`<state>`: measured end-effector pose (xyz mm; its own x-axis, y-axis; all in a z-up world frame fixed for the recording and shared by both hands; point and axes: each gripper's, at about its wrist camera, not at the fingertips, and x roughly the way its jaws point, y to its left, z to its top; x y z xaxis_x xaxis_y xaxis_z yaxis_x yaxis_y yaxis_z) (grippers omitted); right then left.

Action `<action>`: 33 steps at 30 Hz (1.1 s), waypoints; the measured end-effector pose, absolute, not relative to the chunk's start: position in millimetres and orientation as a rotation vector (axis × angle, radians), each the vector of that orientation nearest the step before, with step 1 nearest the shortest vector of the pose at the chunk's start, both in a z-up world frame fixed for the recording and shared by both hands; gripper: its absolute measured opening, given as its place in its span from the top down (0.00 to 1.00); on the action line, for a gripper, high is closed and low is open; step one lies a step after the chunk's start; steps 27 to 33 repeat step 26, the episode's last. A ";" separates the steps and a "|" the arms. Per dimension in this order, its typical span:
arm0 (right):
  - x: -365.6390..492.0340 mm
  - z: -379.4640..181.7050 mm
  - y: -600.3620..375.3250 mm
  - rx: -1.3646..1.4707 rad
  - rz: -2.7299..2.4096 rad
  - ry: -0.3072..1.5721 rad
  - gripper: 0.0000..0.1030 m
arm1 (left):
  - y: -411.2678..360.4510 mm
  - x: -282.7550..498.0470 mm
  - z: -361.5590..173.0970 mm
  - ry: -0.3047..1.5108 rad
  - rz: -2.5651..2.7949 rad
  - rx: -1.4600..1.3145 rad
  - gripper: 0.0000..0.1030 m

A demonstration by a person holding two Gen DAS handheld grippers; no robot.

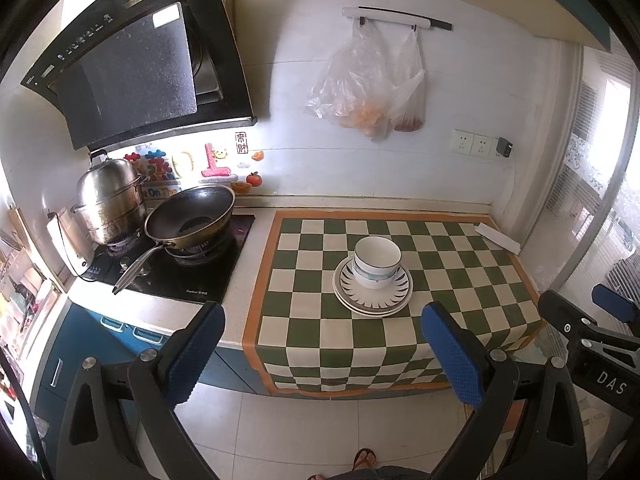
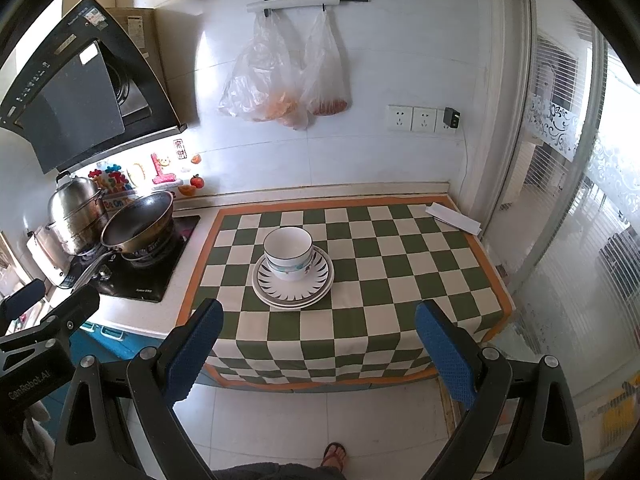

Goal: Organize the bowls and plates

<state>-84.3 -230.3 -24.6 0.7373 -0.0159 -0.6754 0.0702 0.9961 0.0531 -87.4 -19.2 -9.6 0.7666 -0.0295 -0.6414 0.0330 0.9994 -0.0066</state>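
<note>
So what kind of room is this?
It looks like a home kitchen: a wok and a steel pot sit on a gas stove under a range hood, beside a countertop holding stacked plates.

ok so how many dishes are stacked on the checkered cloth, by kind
bowls: 2, nested one inside the other
plates: 2, stacked under the bowls
total: 4 dishes, one stack on the checkered cloth
</note>
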 end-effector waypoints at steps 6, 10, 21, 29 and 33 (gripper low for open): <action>-84.0 -24.2 -230.2 0.075 -0.048 0.742 0.04 | -17.3 -88.0 -10.0 0.698 -0.036 0.004 0.02; -86.0 -25.3 -228.8 0.068 -0.045 0.740 0.04 | -17.4 -88.4 -10.3 0.699 -0.037 0.004 0.02; -86.0 -24.8 -228.3 0.063 -0.046 0.743 0.04 | -23.2 -89.3 -9.9 0.691 -0.032 0.007 0.02; -85.8 -24.4 -229.4 0.062 -0.045 0.744 0.04 | -23.2 -88.7 -9.7 0.693 -0.030 0.002 0.02; -85.8 -24.4 -229.4 0.062 -0.045 0.744 0.04 | -23.2 -88.7 -9.7 0.693 -0.030 0.002 0.02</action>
